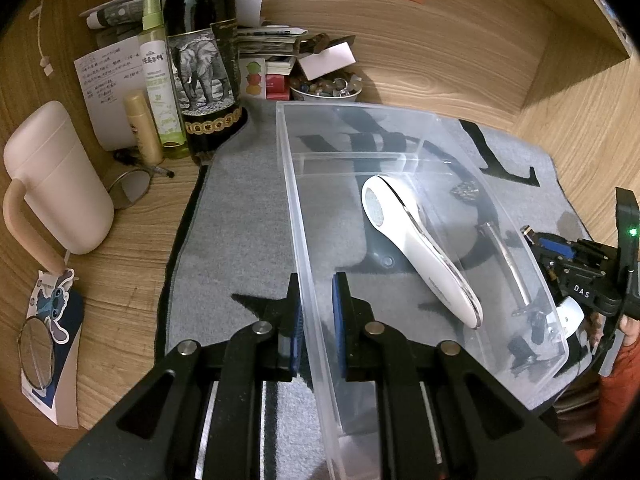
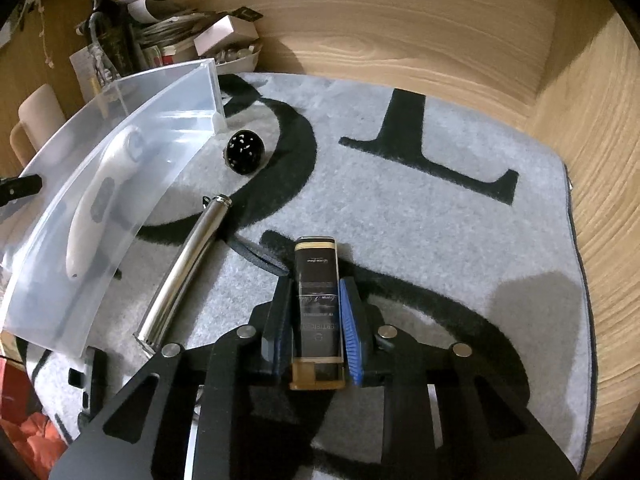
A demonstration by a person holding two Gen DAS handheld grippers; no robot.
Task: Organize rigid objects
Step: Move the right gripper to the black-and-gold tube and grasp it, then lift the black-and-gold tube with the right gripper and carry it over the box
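Left hand-held gripper [image 1: 316, 312] clamps clear bin [image 1: 400, 128] wall; right hand-held gripper [image 2: 316, 320] grips dark box [image 2: 316, 280] on grey mat [image 2: 440, 240]; white device [image 1: 416, 248] inside bin.

Warm, dim light is falling from above, casting soft shadows ahead of each tool, glinting on the clear bin [image 1: 404, 128], while fisheye distortion is bending and darkening the edges.

Label text on the black box [image 2: 317, 300] is too blurred to read.
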